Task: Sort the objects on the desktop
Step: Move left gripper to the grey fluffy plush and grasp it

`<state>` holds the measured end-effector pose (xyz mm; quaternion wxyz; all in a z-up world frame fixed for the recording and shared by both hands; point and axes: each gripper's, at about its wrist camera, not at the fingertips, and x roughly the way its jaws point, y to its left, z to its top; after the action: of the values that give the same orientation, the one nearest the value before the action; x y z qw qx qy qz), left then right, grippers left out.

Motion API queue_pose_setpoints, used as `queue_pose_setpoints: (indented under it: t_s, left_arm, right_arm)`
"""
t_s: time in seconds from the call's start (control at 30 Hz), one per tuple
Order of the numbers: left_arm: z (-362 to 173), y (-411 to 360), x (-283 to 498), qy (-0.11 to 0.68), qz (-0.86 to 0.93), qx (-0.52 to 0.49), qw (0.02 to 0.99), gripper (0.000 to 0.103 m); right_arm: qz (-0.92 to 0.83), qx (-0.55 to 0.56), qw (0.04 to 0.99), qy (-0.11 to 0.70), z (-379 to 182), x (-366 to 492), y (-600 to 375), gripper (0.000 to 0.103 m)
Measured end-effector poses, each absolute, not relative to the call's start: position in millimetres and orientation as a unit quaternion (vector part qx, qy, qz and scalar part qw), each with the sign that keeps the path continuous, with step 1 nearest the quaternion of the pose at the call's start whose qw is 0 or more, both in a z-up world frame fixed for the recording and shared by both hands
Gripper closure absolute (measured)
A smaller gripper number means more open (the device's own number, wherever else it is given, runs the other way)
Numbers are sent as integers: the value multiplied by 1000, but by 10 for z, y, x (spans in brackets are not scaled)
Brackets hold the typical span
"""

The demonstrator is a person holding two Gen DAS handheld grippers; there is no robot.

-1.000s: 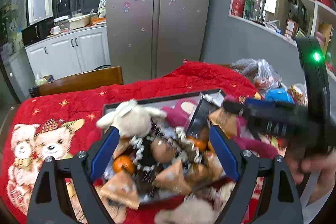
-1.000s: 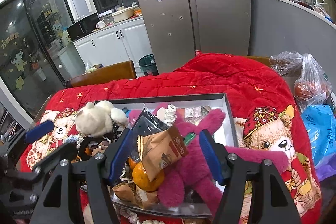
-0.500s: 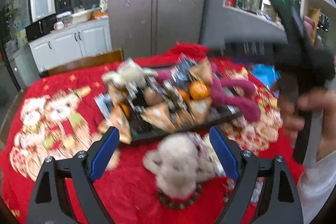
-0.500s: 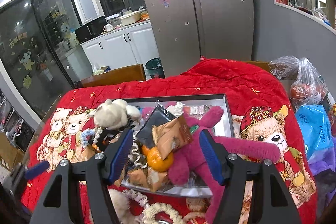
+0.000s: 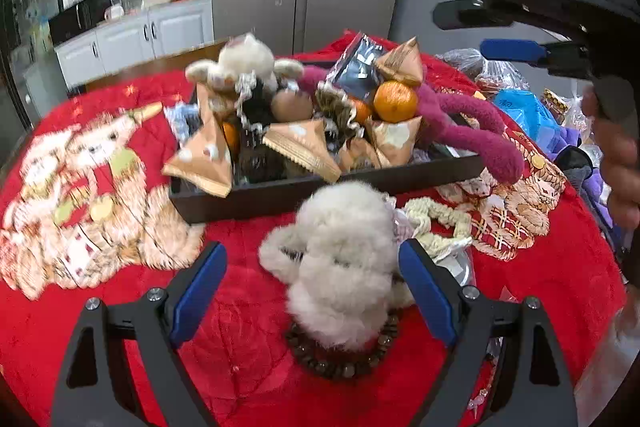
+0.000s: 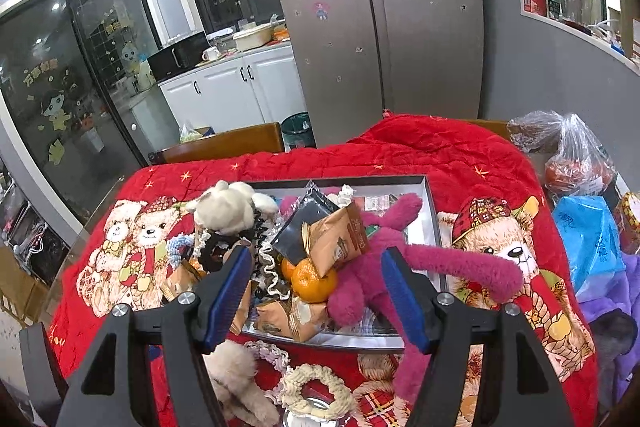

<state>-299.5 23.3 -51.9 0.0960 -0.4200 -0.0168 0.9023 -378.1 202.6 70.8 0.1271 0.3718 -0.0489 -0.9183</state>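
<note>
A dark tray (image 5: 280,193) on the red quilt is piled with snack packets, oranges (image 5: 394,101), a cream plush (image 5: 244,61) and a magenta plush (image 5: 472,131). A fluffy white plush (image 5: 340,259) lies in front of the tray on a brown bead bracelet (image 5: 340,367). My left gripper (image 5: 312,291) is open, low over the quilt, with the white plush between its fingers. My right gripper (image 6: 316,291) is open and empty, held above the tray (image 6: 434,227) near an orange (image 6: 314,279) and the magenta plush (image 6: 452,263); it also shows at the upper right of the left view.
Cream scrunchies (image 6: 316,391) lie in front of the tray beside the white plush (image 6: 236,383). Plastic bags (image 6: 576,163) and a blue bag (image 6: 592,235) crowd the table's right edge. A wooden chair back (image 6: 224,147) stands behind the table.
My left gripper has pulled back from over the tray and dropped low, now framing the white plush in front of it. My right gripper has risen and drawn back slightly.
</note>
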Motion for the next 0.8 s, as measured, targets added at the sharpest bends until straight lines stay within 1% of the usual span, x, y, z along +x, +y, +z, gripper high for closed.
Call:
queue_pose_setpoints:
  t_s: [0.23, 0.5, 0.57, 0.6, 0.63, 0.7, 0.77, 0.8]
  left_arm:
    - [-647, 277, -2993, -5, 898, -428, 100, 14]
    - [-689, 301, -3011, -2, 898, -428, 101, 14]
    - [-709, 311, -3042, 10, 900, -427, 87, 16]
    - [-729, 310, -3055, 11, 899, -428, 89, 23]
    - [-755, 309, -3071, 9, 897, -433, 92, 34]
    - [-835, 302, -3106, -2, 887, -451, 103, 45]
    - [-841, 303, -3100, -7, 888, -446, 108, 48]
    - [-834, 321, -3095, -1, 889, -445, 110, 53]
  right_arm:
    - [-916, 384, 114, -23, 561, -3598, 1953, 34]
    - [-918, 386, 94, 0, 377, -3202, 2015, 34]
    - [-916, 391, 95, -5, 325, -3190, 2034, 34]
    - [-914, 394, 95, -7, 305, -3200, 2039, 34]
    - [-913, 397, 95, -8, 283, -3211, 2038, 34]
    - [-913, 397, 94, -9, 259, -3214, 2025, 34]
    - [-911, 400, 98, -11, 235, -3212, 2017, 34]
    - [-911, 401, 99, -10, 225, -3211, 2010, 34]
